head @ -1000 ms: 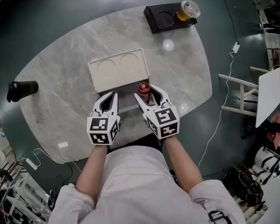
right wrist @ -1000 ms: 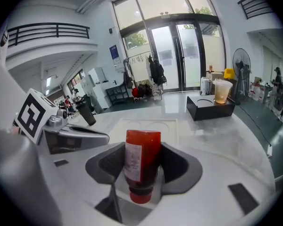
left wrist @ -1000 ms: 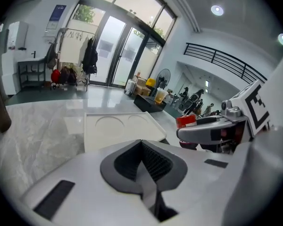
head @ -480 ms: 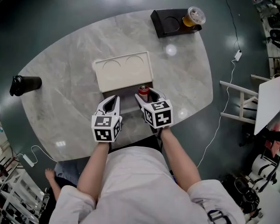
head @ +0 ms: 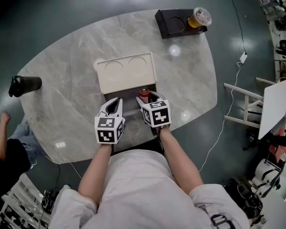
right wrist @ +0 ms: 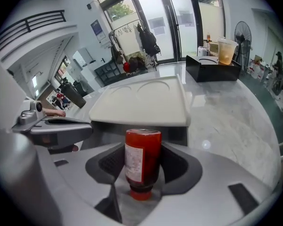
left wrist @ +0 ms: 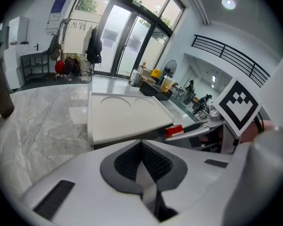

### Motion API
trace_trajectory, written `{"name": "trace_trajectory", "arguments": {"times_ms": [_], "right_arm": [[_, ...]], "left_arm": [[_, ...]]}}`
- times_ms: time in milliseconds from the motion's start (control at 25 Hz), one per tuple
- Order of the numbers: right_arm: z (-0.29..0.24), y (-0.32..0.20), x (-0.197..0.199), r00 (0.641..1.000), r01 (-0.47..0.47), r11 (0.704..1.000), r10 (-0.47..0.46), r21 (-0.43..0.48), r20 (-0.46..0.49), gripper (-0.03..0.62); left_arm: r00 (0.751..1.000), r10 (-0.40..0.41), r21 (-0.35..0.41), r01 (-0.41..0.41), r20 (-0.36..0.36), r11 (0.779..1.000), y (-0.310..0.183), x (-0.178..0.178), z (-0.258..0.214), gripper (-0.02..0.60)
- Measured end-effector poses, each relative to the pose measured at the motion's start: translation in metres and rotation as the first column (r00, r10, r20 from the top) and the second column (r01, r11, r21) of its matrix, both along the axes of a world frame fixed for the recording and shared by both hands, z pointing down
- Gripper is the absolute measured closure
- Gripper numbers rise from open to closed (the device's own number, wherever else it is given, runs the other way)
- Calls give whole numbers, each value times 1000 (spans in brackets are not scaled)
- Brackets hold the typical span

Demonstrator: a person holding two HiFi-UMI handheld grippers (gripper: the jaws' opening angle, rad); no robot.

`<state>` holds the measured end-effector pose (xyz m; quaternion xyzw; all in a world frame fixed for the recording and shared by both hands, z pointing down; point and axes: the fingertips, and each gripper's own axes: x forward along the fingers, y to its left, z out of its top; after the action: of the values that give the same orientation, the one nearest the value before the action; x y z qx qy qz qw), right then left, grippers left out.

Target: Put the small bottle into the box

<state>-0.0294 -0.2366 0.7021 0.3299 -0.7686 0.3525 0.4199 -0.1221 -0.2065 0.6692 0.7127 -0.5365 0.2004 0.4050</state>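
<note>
The small red bottle (head: 144,94) (right wrist: 142,161) hangs cap down between the jaws of my right gripper (head: 146,98) (right wrist: 142,171), which is shut on it. It hangs over the dark open front part of the box (head: 128,100), just below the cream lid (head: 126,73) (right wrist: 141,100), which has two round recesses. My left gripper (head: 112,104) (left wrist: 142,166) is close on the left at the box's near edge, its pads pressed together with nothing between them. The left gripper view catches the bottle (left wrist: 174,131) as a red patch beside the lid (left wrist: 125,117).
The grey marble table (head: 71,56) carries a black tray (head: 174,24) with a cup of amber drink (head: 199,17) at the far right. A black flask (head: 25,85) lies at the left edge. A person (head: 7,151) crouches on the floor at left. White furniture (head: 271,104) stands at right.
My right gripper has carried the bottle a little left and nearer, over the box's open part. The left gripper has barely moved. A person has come into view at lower left.
</note>
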Motion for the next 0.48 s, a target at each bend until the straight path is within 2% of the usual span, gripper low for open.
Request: {"name": "trace_trajectory", "arguments": {"times_ms": [480], "right_arm": [[20, 0, 3, 998, 2, 998, -6, -64, -60, 358]], "left_arm": [[1000, -5, -18, 5, -1, 1000, 0, -6, 7, 561]]}}
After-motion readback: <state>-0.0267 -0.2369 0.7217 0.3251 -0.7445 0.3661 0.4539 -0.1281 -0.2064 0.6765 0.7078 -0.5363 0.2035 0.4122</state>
